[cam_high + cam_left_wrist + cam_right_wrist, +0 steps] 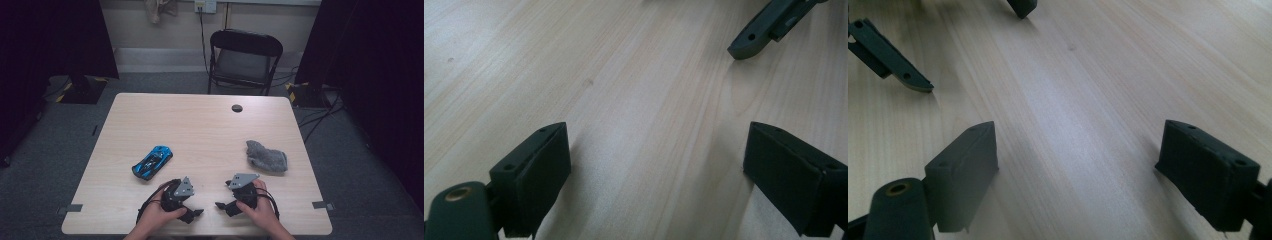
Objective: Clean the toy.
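Note:
A blue toy car (152,161) lies on the light wooden table (200,125), left of centre. On the right side sits a crumpled grey cloth (266,156). Near the front edge, two hands hold my grippers facing each other, low over the wood. My left gripper (195,215) (659,160) is open with bare tabletop between its jaws. My right gripper (223,206) (1078,160) is also open and holds nothing. Each gripper view shows the other gripper's fingertips (754,42) (903,75) a short way off.
A black folding chair (243,60) stands behind the table's far edge. A dark round cable hole (237,108) sits near the back of the tabletop. Cables (320,117) run over the grey floor at the right. Dark curtains hang on both sides.

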{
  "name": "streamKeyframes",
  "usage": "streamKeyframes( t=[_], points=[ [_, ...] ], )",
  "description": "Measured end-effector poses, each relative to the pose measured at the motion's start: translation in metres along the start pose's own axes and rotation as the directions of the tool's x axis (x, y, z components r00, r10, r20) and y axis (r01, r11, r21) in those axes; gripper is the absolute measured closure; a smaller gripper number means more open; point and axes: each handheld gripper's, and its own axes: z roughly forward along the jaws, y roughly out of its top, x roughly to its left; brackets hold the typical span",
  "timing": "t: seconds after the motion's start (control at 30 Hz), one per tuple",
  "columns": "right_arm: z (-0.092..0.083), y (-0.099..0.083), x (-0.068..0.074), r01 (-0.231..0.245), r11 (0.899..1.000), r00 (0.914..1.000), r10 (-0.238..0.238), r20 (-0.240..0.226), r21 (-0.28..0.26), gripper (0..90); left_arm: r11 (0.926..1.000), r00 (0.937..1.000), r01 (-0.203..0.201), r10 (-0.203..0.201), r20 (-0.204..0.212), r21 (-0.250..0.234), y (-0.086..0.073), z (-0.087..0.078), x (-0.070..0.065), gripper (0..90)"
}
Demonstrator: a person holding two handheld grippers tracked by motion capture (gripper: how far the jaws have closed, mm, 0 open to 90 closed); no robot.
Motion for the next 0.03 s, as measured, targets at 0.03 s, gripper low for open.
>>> streamKeyframes(
  t=[0.03],
  points=[
    [0.0001, 0.0, 0.0003, 0.008, 1.0, 1.0, -0.008, 0.002, 0.003, 15.3, 1.0, 1.0, -0.002, 0.002, 0.0, 0.002, 0.0, -0.0001, 0.0001, 10.7]
  ],
)
